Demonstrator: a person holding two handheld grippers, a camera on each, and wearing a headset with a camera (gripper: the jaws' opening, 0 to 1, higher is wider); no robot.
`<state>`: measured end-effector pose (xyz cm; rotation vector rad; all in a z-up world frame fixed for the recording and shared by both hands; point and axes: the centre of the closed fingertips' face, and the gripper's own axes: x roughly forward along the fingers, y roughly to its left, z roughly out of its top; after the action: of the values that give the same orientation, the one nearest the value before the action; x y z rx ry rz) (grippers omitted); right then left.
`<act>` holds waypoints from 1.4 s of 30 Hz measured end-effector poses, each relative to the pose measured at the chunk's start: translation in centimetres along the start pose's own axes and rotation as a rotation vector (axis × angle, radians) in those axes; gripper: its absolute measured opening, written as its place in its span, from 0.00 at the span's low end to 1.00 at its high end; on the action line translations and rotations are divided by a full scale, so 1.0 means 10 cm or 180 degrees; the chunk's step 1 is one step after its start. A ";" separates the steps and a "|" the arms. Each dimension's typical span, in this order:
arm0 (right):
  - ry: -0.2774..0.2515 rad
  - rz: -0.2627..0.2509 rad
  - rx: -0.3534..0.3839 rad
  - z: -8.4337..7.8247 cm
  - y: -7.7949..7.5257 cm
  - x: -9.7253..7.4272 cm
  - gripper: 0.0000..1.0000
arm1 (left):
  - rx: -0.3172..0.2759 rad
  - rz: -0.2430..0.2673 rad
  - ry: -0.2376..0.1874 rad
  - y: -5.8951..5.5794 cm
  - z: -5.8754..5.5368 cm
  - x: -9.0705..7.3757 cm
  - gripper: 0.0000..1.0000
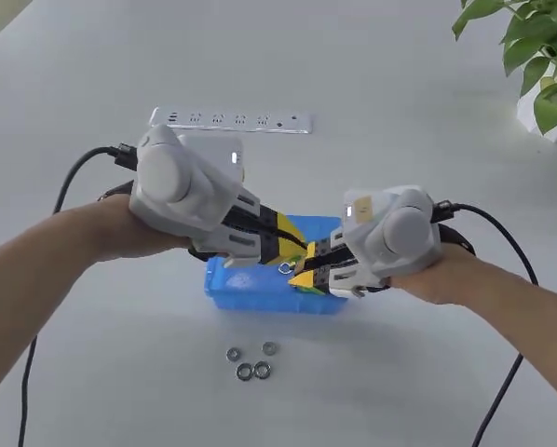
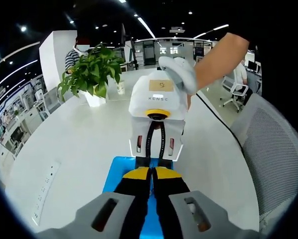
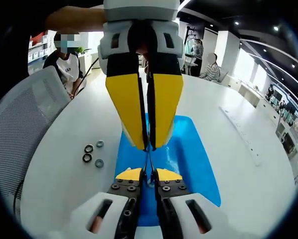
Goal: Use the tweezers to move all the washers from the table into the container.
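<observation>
Both grippers meet nose to nose over the blue container [image 1: 224, 285] right now. Your left gripper [image 1: 295, 244] has its yellow jaws pressed together on the tweezers [image 3: 149, 160], and your right gripper [image 1: 303, 276] is pinched on the same thin steel a little further along, as the right gripper view shows. There's a small ring [image 1: 285, 269] right at that meeting point above the container. It looks like a washer in the tweezer tips, though it's too small to be sure. The rest of the job lies on the white table [image 1: 92, 391]: four washers [image 1: 245, 372] in a loose cluster just in front of the container, two of them touching or nearly so. Expect these to be light, hard, flat and slick, the kind of thing that skates away on a smooth top or flips out of a pinch. I'd go for the rim, one tine through the hole and one outside, rather than clamping across the full disc. The tweezers themselves are thin and springy, so they can twist between flat pads. Hold them at the middle of the legs and squeeze gently, which should close the tips without letting them cross. Squeeze too hard and a washer may shoot off.
</observation>
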<state>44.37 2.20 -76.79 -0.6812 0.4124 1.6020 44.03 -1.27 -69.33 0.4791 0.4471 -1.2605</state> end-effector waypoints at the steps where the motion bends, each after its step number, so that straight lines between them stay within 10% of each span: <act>1: 0.0005 0.0001 -0.0010 0.00 0.00 0.00 0.10 | 0.0008 -0.0002 0.0002 0.00 0.00 0.00 0.06; 42: -0.0113 -0.0267 0.0134 0.18 0.12 -0.52 0.26 | -0.0048 0.0079 -0.0010 -0.07 0.23 -0.32 0.05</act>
<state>43.04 -0.83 -72.20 -0.6294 0.3858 1.5201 42.68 -0.23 -65.72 0.4684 0.4465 -1.2332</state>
